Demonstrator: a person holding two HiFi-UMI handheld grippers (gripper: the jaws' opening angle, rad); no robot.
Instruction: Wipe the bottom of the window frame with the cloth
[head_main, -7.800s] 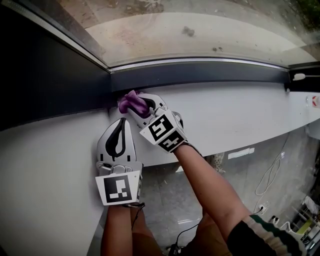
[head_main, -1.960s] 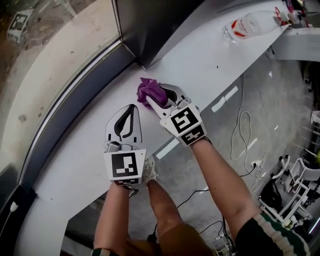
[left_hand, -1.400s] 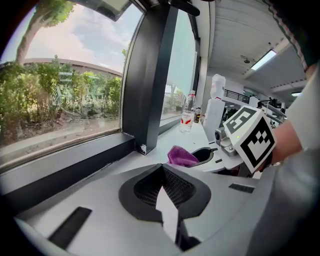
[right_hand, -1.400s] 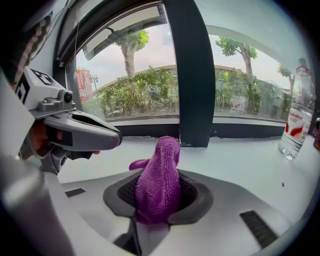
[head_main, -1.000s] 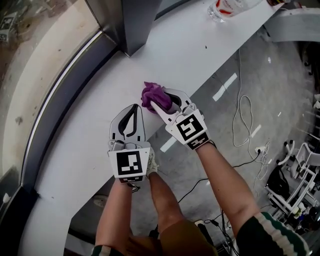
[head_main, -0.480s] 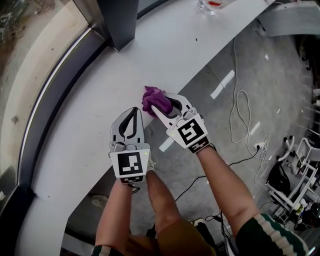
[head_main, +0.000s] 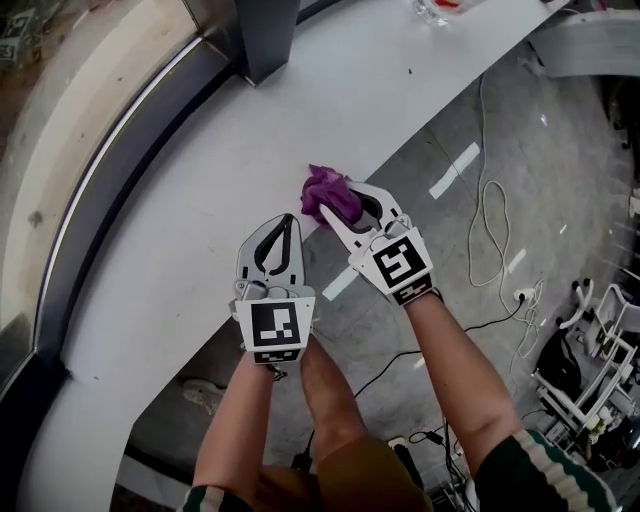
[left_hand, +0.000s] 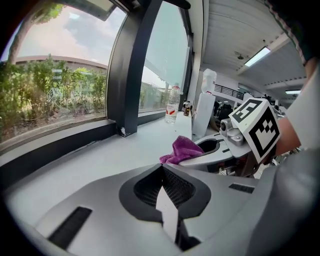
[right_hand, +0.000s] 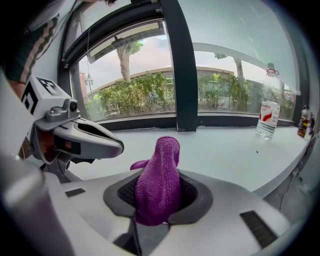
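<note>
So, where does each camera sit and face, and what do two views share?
Head view: on the head, facing down at the white sill; forearms, left gripper, right gripper show.
Left gripper view: along its shut jaws towards the dark window post; right gripper at right.
Right gripper view: along jaws shut on the purple microfibre cloth; left gripper at left.
All show the cloth.

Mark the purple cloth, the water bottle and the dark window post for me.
purple cloth (right_hand: 159, 180), right gripper view, middle of the bunched fabric
water bottle (right_hand: 268, 114), right gripper view, on its label
window post (right_hand: 181, 65), right gripper view, midway up the post
</note>
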